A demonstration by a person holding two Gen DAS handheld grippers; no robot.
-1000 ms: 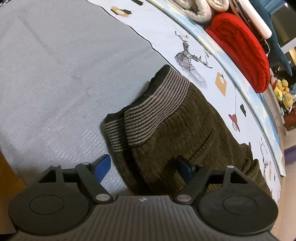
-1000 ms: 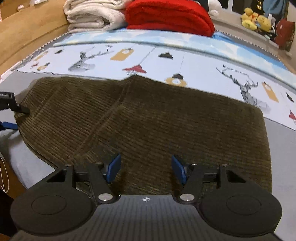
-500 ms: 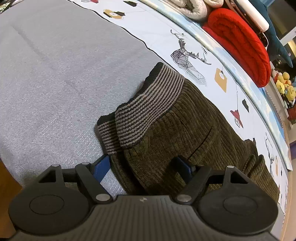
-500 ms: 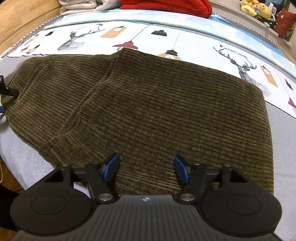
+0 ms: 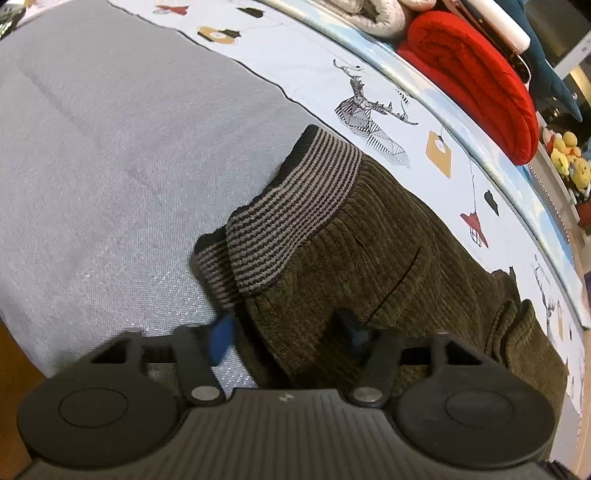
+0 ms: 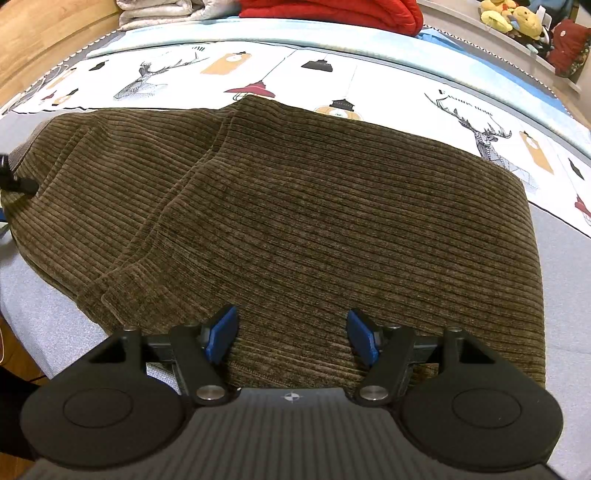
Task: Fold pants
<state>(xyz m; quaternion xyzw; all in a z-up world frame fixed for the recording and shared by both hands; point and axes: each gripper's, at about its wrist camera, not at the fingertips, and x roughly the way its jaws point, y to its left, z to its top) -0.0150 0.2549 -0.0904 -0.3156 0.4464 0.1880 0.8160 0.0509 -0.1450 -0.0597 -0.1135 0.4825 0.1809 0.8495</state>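
Note:
Olive-brown corduroy pants (image 6: pixel 332 203) lie folded flat on the bed. Their striped knit waistband (image 5: pixel 291 210) lies doubled over at the left end. My left gripper (image 5: pixel 286 332) is low over the near edge just below the waistband. Its jaws are closing, with a thick fold of the pants (image 5: pixel 369 258) between the blue pads; its left pad (image 5: pixel 221 338) is blurred beside the fabric's edge. My right gripper (image 6: pixel 291 332) stands open over the near hem at the other end, with corduroy lying under the gap and no pinch visible.
A grey bedcover (image 5: pixel 92 147) lies under the pants, with a white printed sheet (image 6: pixel 406 85) behind. A red blanket (image 5: pixel 476 77), a pale rolled blanket (image 5: pixel 369 14) and plush toys (image 5: pixel 565 155) line the far side. The bed's near edge drops to wooden floor (image 5: pixel 14 354).
The left jaws have drawn noticeably closer together around the pants' edge. The right gripper has tipped down and come nearer the hem, its jaws staying about as wide.

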